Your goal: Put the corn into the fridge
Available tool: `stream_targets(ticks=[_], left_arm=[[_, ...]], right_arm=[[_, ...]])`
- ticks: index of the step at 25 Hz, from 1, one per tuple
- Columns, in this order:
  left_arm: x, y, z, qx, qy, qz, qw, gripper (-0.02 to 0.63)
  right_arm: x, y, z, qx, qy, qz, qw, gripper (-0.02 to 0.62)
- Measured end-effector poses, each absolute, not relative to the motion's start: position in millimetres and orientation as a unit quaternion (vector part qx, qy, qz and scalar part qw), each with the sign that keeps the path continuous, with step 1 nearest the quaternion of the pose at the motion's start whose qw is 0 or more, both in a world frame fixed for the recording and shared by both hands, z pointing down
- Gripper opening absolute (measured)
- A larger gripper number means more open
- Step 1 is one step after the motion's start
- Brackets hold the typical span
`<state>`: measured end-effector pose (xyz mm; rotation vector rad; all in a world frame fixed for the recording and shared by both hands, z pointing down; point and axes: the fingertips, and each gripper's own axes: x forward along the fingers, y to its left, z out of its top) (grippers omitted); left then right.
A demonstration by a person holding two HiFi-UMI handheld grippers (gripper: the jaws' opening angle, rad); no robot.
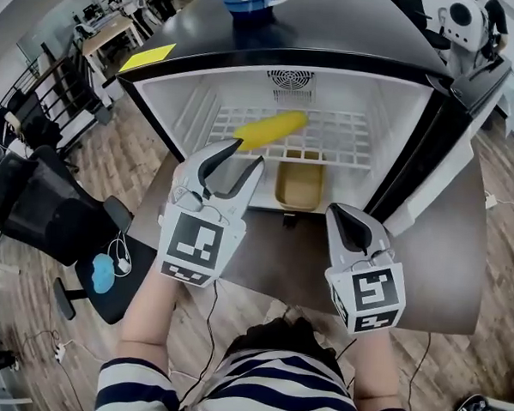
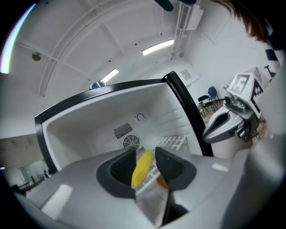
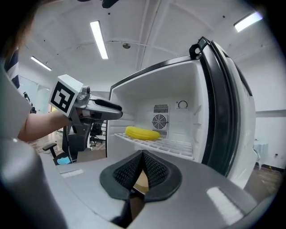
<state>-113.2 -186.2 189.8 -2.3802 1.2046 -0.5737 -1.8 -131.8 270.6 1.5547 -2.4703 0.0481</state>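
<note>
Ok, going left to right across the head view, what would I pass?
black office chair → left gripper → tan tray → right gripper → fridge door

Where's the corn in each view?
Head view: corn upper centre, on the wire shelf.
Left gripper view: corn lower centre, beyond the left gripper's open jaws.
Right gripper view: corn centre-left, on the wire shelf.
Shared landmark: round fan vent behind the corn.
</note>
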Motion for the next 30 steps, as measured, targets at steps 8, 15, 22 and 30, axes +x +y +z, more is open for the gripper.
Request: stream_targets(ticks=[8, 15, 22, 30], left_arm=[[-137.7, -155.6, 194.4, -0.835, 0.504, -0.165, 0.149, 0.000], [-159.3, -138.4, 206.0, -0.826, 0.535, -0.149, 0.098, 0.000], [-176.2, -131.8, 229.5, -0.819, 0.552, -0.149, 0.051, 0.000], [-180.0, -128.7, 242.8, -0.818, 0.552, -0.157, 0.031, 0.000]], right_arm=[[4.6, -125.9, 256.9, 0.551, -0.830, 0.003, 0.092, -0.009], [2.6, -123.3, 252.5, 0.558, -0.825, -0.007, 0.085, -0.009], [-0.1, -124.1, 252.6, 0.562, -0.824, -0.005, 0.074, -0.008], [-5.0, -125.0, 254.1, 0.558, -0.826, -0.004, 0.077, -0.009]])
